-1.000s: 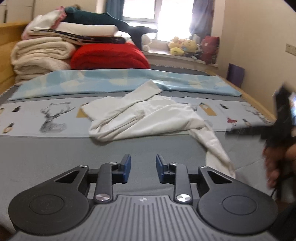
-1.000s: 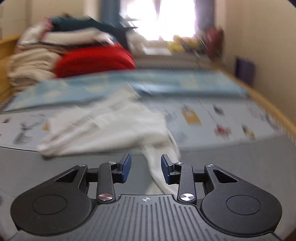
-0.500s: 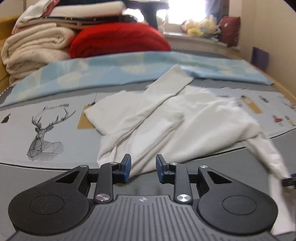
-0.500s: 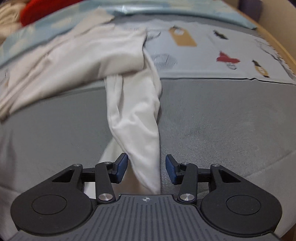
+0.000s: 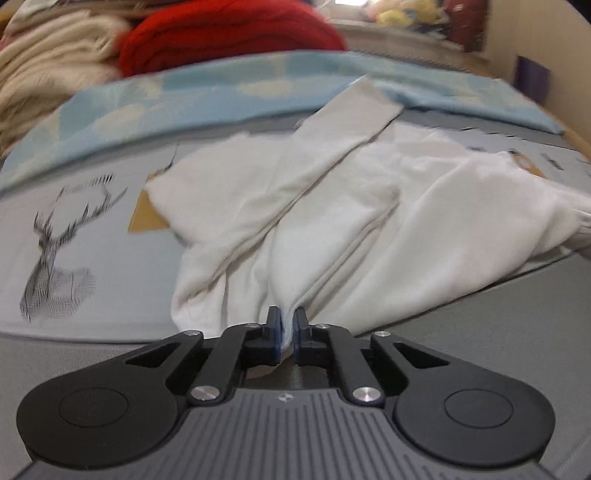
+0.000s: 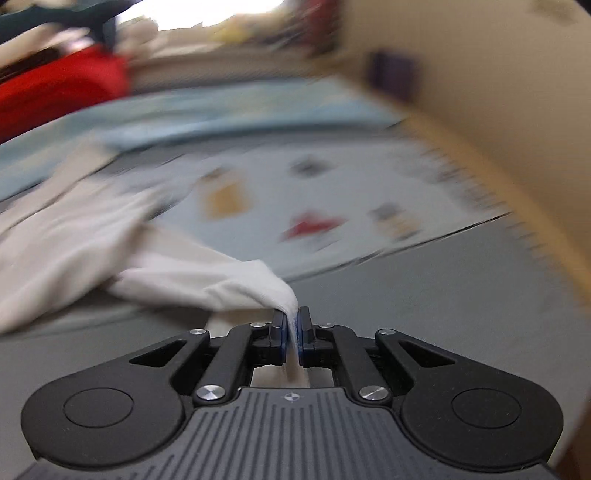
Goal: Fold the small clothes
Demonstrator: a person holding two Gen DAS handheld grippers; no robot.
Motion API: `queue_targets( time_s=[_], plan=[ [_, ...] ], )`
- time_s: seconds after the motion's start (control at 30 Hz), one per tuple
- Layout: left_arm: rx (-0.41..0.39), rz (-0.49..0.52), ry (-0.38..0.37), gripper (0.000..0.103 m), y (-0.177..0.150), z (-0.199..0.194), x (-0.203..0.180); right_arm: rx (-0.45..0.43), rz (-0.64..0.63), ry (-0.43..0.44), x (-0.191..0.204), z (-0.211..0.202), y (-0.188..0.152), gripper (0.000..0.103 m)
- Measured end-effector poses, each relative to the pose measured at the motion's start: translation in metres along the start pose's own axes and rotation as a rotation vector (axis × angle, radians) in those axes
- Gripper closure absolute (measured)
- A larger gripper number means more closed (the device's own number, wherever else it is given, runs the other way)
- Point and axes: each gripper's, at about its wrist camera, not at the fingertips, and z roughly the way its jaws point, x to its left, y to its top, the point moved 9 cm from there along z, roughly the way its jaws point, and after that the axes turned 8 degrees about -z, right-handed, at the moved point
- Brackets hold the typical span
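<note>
A crumpled white long-sleeved garment (image 5: 332, 206) lies on the bed, one sleeve stretched toward the far blue sheet. My left gripper (image 5: 287, 325) is shut on the garment's near edge, white cloth pinched between the blue pads. In the blurred right wrist view my right gripper (image 6: 291, 325) is shut on the end of the garment's other sleeve (image 6: 207, 280), which stretches from the jaws off to the left.
The bed has a grey blanket (image 5: 498, 325), a printed sheet with a deer drawing (image 5: 55, 258) and a light blue sheet (image 5: 221, 92). A red quilt (image 5: 229, 33) and cream blankets (image 5: 48, 66) are stacked at the back. A wall (image 6: 517, 110) runs along the right.
Both grippers moved down to the garment and closed: the left on its near edge, the right on the sleeve end. The right view now swings and blurs.
</note>
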Motion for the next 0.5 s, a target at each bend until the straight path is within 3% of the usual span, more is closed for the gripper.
queue_targets(
  time_s=[0.07,0.13,0.23,0.27,0.37,0.43,0.5],
  plan=[
    [-0.03,0.027,-0.051,0.098,0.005,-0.018,-0.001,-0.027,0.002,-0.092,-0.017,0.008,0.004,0.097],
    [-0.034,0.034,-0.111,0.099,0.005,-0.038,0.006,-0.001,-0.01,-0.156,-0.023,0.021,0.001,0.097],
    [0.027,0.054,-0.187,0.099,-0.007,-0.061,0.025,0.069,0.035,-0.145,-0.022,0.035,-0.008,0.085],
    [0.053,0.084,-0.21,0.099,-0.015,-0.068,0.033,0.079,0.068,-0.131,-0.021,0.035,-0.009,0.077],
    [0.134,0.172,-0.165,0.099,-0.042,-0.074,0.063,0.055,0.122,-0.101,-0.015,0.031,-0.004,0.061],
    [0.246,0.161,-0.129,0.099,-0.064,-0.069,0.088,0.02,0.128,-0.075,-0.006,0.023,-0.001,0.061],
    [0.266,0.109,-0.095,0.098,-0.066,-0.07,0.104,-0.003,0.124,-0.029,0.005,0.016,0.004,0.06]
  ],
)
